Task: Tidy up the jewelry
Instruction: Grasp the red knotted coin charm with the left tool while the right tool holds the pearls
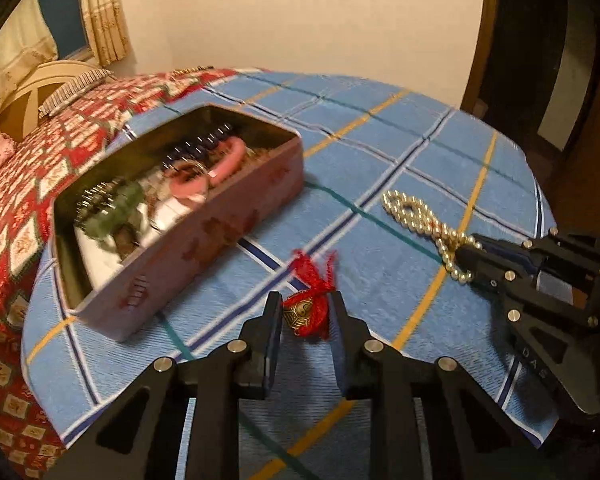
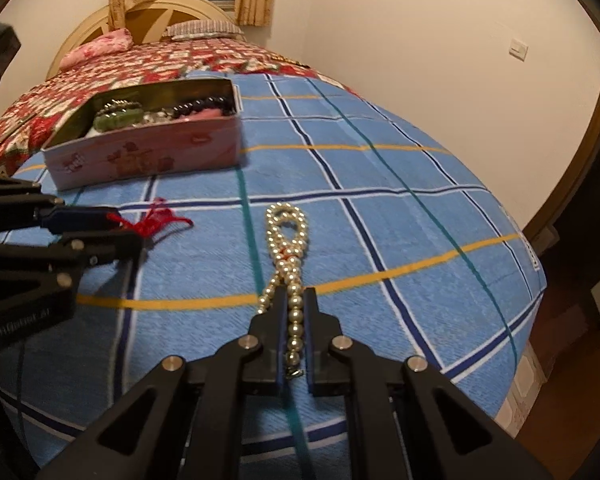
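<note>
The pearl necklace (image 2: pixel 287 240) lies looped on the blue plaid cloth (image 2: pixel 400 220), near the pink tin (image 2: pixel 148 156); the right gripper (image 2: pixel 295 296) pinches its strand. Only the left wrist view shows a brass charm on the red tassel (image 1: pixel 314 300), between the left gripper (image 1: pixel 306 304)'s fingers, the pads seemingly just shy of it.

- The room light is warm, yellowish and rather dim; its source is not in view.
- Left wrist view: motion blur smears the tin (image 1: pixel 204 216) and its contents; the pearls (image 1: pixel 416 216) stay sharper.
- Right wrist view is clearer, with soft blur on the blanket (image 2: pixel 380 184) stripes near the bottom.
- Fisheye bends the edges; corners are dark.
- Shadows are soft.
</note>
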The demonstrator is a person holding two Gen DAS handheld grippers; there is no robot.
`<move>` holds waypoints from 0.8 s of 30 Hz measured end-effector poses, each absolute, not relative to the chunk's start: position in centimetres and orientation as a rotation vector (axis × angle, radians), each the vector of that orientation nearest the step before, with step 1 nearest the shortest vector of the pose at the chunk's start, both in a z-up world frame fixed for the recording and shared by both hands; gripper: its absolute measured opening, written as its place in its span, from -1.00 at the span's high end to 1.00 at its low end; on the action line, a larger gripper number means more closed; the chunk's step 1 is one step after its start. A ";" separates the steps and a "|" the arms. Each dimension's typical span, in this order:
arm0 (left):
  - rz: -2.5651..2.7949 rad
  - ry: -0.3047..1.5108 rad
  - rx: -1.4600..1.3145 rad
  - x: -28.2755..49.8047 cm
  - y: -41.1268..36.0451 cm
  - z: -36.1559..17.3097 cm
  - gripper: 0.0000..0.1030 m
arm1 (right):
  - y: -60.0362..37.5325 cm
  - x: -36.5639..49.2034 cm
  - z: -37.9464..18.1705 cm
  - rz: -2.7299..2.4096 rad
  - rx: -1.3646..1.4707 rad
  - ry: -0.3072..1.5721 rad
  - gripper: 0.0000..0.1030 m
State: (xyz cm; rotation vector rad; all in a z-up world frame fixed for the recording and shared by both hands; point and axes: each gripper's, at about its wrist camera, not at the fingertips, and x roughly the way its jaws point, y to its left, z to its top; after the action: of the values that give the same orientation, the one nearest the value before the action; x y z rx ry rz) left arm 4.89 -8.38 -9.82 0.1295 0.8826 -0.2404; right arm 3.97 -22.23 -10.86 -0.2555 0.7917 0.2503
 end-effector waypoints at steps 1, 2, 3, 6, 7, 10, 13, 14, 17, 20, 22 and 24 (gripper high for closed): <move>-0.238 0.872 0.127 4.8 -8.1 -9.5 0.56 | -22.2 4.0 -10.7 0.251 -0.253 0.785 0.84; -0.235 0.863 0.124 4.7 -7.9 -9.1 0.56 | -22.3 3.9 -10.5 0.253 -0.247 0.776 0.84; -0.233 0.854 0.116 4.7 -7.6 -8.8 0.56 | -22.3 3.9 -10.2 0.256 -0.241 0.766 0.84; -0.222 0.822 0.117 4.4 -7.2 -7.8 0.56 | -22.3 3.7 -9.5 0.263 -0.230 0.745 0.84; -0.218 0.812 0.117 4.3 -7.0 -7.5 0.56 | -22.2 3.7 -9.2 0.266 -0.227 0.739 0.84; -0.204 0.780 0.122 4.1 -6.6 -6.4 0.56 | -21.9 3.6 -8.4 0.272 -0.228 0.718 0.84; -0.194 0.764 0.113 4.2 -5.8 -5.6 0.56 | -21.5 3.5 -7.7 0.278 -0.232 0.697 0.84; -0.188 0.759 0.109 4.2 -5.4 -5.4 0.56 | -21.3 3.5 -7.4 0.281 -0.233 0.688 0.84; -0.173 0.749 0.094 4.4 -4.5 -4.8 0.56 | -20.9 3.5 -6.7 0.290 -0.241 0.670 0.84; -0.151 0.733 0.078 4.5 -3.2 -4.0 0.56 | -20.5 3.6 -5.9 0.301 -0.243 0.651 0.84; -0.140 0.725 0.077 4.6 -2.7 -3.6 0.56 | -20.4 3.6 -5.3 0.306 -0.246 0.637 0.84; -0.127 0.718 0.074 4.9 -2.0 -3.2 0.56 | -20.2 3.8 -4.6 0.313 -0.243 0.619 0.84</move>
State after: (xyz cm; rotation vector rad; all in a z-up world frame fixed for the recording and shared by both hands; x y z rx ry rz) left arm 4.85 -1.97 -3.21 0.0737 0.7179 -0.1265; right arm 3.76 -20.23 -4.59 -0.2429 0.6193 0.3135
